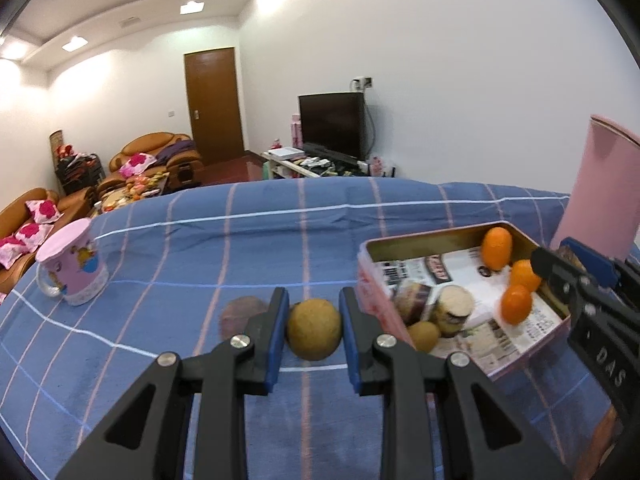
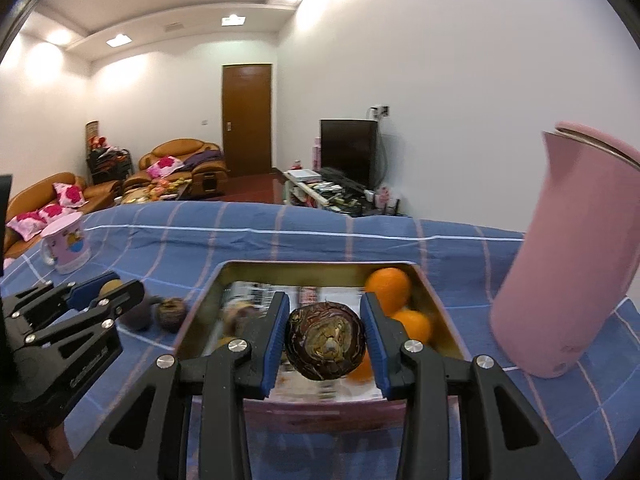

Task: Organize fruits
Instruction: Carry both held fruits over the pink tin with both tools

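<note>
My left gripper is shut on a round tan-brown fruit, held above the blue checked cloth just left of the pink tin box. The box is lined with newspaper and holds three oranges, a small brown fruit and two dark mottled fruits. My right gripper is shut on a dark purple-brown mottled fruit, hovering over the near part of the same tin box. Oranges lie in its far right corner. Two dark fruits rest on the cloth left of the box.
A tall pink jug stands on the cloth right of the box. A pink patterned mug sits at the far left of the cloth. A dull purplish fruit lies on the cloth behind my left finger. Sofas, a door and a television are beyond.
</note>
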The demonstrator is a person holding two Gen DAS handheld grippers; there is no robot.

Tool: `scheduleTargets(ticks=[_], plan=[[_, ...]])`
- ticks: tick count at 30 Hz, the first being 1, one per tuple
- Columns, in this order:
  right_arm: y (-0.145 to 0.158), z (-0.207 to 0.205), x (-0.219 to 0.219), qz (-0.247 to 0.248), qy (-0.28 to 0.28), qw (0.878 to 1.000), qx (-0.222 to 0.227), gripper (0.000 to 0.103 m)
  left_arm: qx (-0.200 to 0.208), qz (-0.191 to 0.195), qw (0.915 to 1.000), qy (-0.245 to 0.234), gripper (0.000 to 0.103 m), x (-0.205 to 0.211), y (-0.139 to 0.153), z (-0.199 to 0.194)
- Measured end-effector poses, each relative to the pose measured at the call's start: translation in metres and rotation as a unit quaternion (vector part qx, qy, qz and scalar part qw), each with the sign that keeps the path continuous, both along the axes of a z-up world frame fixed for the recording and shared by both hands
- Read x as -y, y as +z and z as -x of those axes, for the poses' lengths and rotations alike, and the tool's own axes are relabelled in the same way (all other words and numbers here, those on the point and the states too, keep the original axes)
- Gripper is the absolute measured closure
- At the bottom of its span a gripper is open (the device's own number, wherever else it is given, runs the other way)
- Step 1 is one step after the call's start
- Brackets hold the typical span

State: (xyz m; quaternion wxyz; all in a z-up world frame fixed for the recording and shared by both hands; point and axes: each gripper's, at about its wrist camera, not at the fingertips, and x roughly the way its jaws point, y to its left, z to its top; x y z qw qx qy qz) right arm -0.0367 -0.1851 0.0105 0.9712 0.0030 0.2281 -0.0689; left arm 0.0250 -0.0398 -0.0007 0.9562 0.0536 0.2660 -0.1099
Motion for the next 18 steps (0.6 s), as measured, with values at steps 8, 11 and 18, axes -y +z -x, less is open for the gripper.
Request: scheduleTargets(ticks=[8,11,18], plan=[[0.005,-0.002,0.051,-0.007,-0.054,0.998,0.007,0.064,-0.003,-0.007,0.9995,-0.032,0.076,0.039,-0.001,-0.003],[0.006,-0.003,0.068,-0.011,-0.073,0.997,0.007,0.064,-0.011,-0.011,0.9990,-0.042,0.076,0.058,-0.001,-0.009],[0.003,-0.015,0.084,-0.020,-0.075,0.997,-0.007,0.064,-0.026,-0.018,0.9976,-0.062,0.076,0.099,-0.003,-0.018]])
